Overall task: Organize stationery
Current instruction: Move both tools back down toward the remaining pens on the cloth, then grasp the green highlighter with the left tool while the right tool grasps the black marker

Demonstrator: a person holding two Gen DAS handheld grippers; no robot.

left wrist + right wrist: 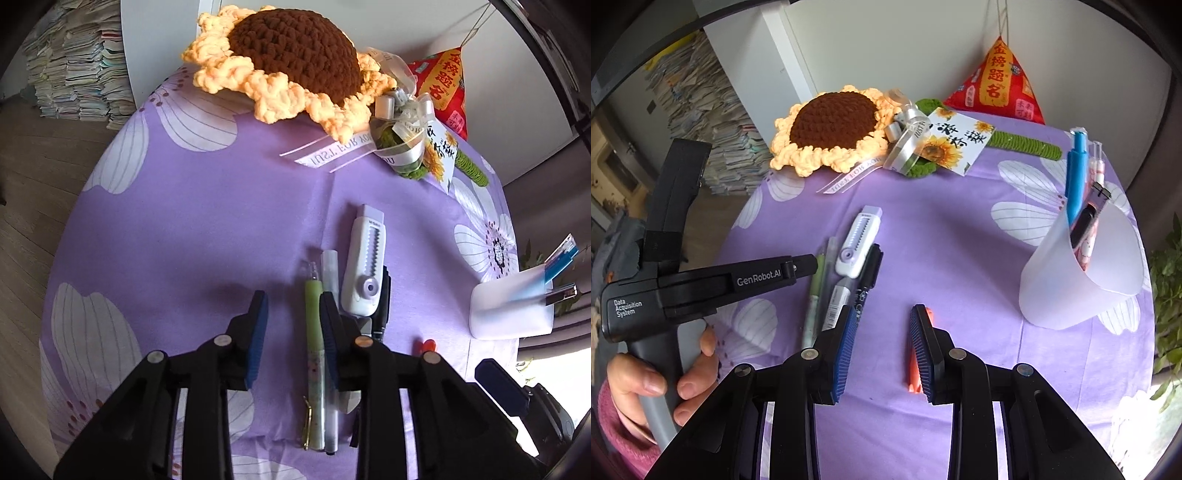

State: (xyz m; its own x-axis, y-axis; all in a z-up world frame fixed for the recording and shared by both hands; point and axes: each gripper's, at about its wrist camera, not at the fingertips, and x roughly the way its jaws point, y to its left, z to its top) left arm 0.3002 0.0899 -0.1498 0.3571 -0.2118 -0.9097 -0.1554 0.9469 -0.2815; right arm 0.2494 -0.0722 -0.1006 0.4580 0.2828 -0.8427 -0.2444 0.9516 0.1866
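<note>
Blue-padded jaws of the left gripper (pixel 293 341) stand part open over a green pen (pixel 314 325), gripping nothing. Pens, marker and a white correction tape (pixel 364 266) lie side by side on the purple worktop (pixel 184 229). Right gripper (pixel 882 350) hangs part open and empty beside an orange pen (pixel 913 363). Light, stiff, slippery barrels likely want a mid-shaft pinch. The cup (pixel 1078 280) waits at right.

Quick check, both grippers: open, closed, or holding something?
Left gripper: jaws open, nothing held, green pen lying between them.
Right gripper: jaws open, nothing held, orange pen by one jaw.
</note>
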